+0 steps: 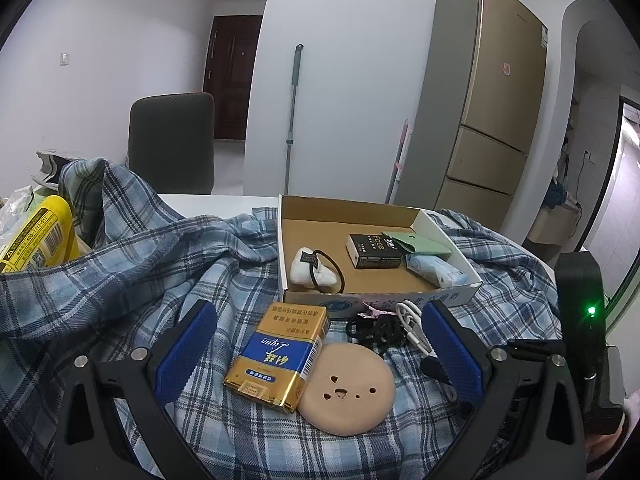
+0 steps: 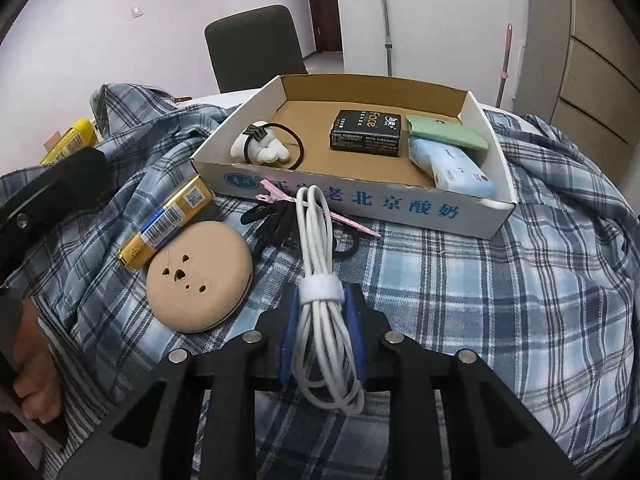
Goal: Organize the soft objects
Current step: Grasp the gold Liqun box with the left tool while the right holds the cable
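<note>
- A blue plaid shirt (image 2: 500, 280) lies rumpled across the white counter (image 1: 224, 202), carrying everything else.
- A shallow cardboard box (image 2: 360, 204) sits on the shirt; inside it are a white soft toy (image 2: 264, 148) ringed by a black hair tie (image 2: 298, 148), a black packet (image 2: 366, 133), a green pouch (image 2: 448, 132) and a pale blue tissue pack (image 2: 452, 166).
- The left tool (image 1: 320, 352) hangs above the shirt with its blue pads spread wide apart, a gold-and-blue pack (image 1: 276, 354) and a round tan puff (image 1: 346, 390) lying between them in its view.
- The right tool (image 2: 322, 312) is closed on a coiled white cable (image 2: 318, 280), gripping it just below its white strap; the cable's far end reaches toward the box's front wall.
- The puff touches the gold pack's corner, both in front of the box.
- Black hair ties (image 2: 276, 220) and a pink clip (image 2: 280, 198) lie bunched against the box front, beside the cable.
</note>
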`<state>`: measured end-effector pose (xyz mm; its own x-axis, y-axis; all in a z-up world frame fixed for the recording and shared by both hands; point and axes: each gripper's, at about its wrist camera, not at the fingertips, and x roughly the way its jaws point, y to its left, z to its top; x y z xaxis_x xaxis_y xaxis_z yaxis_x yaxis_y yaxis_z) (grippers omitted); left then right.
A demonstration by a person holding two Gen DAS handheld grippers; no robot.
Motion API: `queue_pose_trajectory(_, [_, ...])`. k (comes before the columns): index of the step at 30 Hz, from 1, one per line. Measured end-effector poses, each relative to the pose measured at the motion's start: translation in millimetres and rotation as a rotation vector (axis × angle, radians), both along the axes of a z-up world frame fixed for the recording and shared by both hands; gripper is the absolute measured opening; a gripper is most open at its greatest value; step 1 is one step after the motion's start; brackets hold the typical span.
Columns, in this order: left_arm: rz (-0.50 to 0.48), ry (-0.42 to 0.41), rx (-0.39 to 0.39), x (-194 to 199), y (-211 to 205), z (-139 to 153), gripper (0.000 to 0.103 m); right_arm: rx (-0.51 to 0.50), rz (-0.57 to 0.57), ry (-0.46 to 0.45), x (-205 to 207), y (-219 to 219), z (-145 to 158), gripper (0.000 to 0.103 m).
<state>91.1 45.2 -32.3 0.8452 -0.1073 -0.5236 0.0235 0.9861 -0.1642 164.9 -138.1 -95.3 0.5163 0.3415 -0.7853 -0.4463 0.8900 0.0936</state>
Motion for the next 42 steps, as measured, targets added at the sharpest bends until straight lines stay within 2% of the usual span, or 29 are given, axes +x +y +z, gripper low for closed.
queue_pose_trajectory(2, [-0.002, 0.005, 0.001, 1, -1, -1, 0.103, 0.007, -0.003, 0.015, 3, 0, -3, 0.025])
queue_pose_trajectory(3, [-0.001, 0.005, 0.0, 1, 0, -1, 0.103, 0.011, -0.004, 0.015, 2, -1, -3, 0.021])
queue_pose_trajectory(9, [0.012, 0.035, 0.014, 4, -2, -4, 0.103, 0.066, -0.03, -0.122, -12, -14, 20, 0.019])
queue_pose_trajectory(11, [0.064, 0.112, 0.048, 12, 0, -9, 0.103, 0.084, -0.032, -0.173, -18, -18, 30, 0.019])
queue_pose_trajectory(13, [0.062, 0.166, 0.019, 19, 8, -14, 0.103, 0.086, -0.034, -0.202, -19, -21, 35, 0.019])
queue_pose_trajectory(15, [0.057, 0.208, -0.034, 26, 18, -18, 0.101, 0.092, -0.039, -0.191, -17, -22, 34, 0.019])
queue_pose_trajectory(18, [0.013, 0.261, -0.059, 37, 28, -23, 0.094, 0.105, -0.037, -0.158, -12, -23, 30, 0.019])
queue_pose_trajectory(20, [0.013, 0.305, -0.052, 42, 31, -28, 0.091, 0.107, -0.036, -0.151, -11, -23, 28, 0.019])
queue_pose_trajectory(22, [0.0, 0.311, -0.034, 44, 31, -29, 0.085, 0.11, -0.033, -0.149, -11, -23, 26, 0.019])
queue_pose_trajectory(25, [-0.078, 0.328, -0.035, 49, 29, -31, 0.078, 0.111, -0.026, -0.145, -12, -23, 26, 0.019])
queue_pose_trajectory(29, [-0.159, 0.344, -0.027, 55, 24, -35, 0.077, 0.121, -0.019, -0.14, -12, -24, 26, 0.019])
queue_pose_trajectory(35, [-0.098, 0.413, -0.058, 66, 34, -46, 0.074, 0.121, -0.015, -0.136, -12, -23, 26, 0.019])
queue_pose_trajectory(40, [-0.118, 0.449, -0.076, 70, 33, -55, 0.065, 0.096, -0.025, -0.135, -12, -19, 23, 0.019])
queue_pose_trajectory(42, [-0.124, 0.454, -0.072, 71, 31, -56, 0.064, 0.088, -0.045, -0.136, -11, -18, 25, 0.02])
